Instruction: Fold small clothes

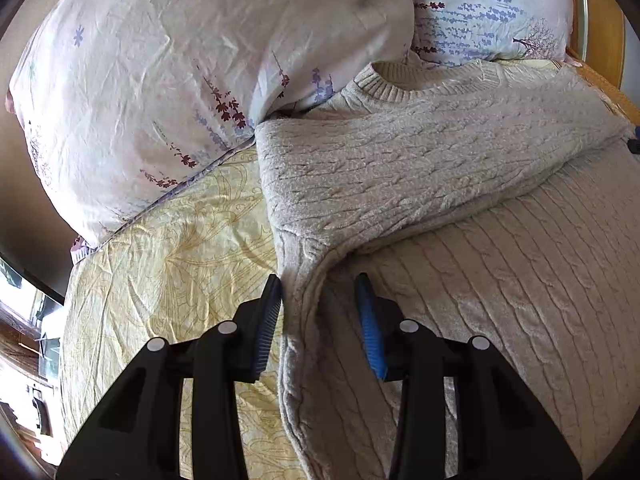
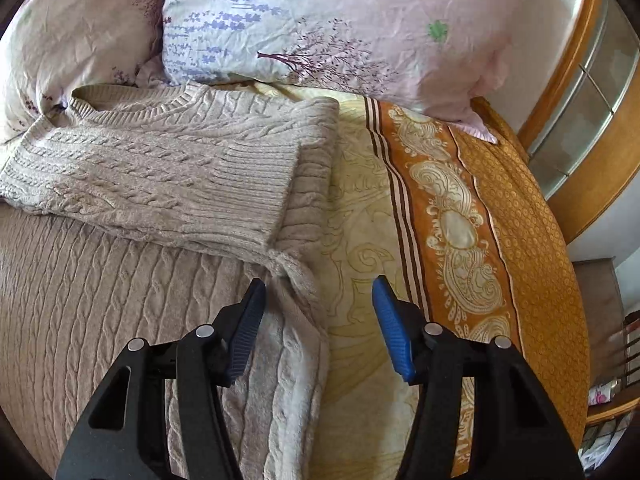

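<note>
A beige cable-knit sweater (image 1: 460,220) lies flat on the bed, collar toward the pillows, with both sleeves folded across the chest. My left gripper (image 1: 320,292) is open, its fingers straddling the sweater's left side edge just below the folded sleeve. In the right wrist view the sweater (image 2: 132,240) fills the left half, with the ribbed cuff (image 2: 256,184) of a folded sleeve near its right edge. My right gripper (image 2: 320,292) is open, its fingers straddling the sweater's right side edge below that cuff.
Yellow patterned bed sheet (image 1: 172,260) lies under the sweater, with an orange patterned border (image 2: 460,232) to the right. Floral pillows (image 1: 180,60) (image 2: 340,20) crowd the bed head just beyond the collar. A wooden headboard frame (image 2: 580,120) curves at far right.
</note>
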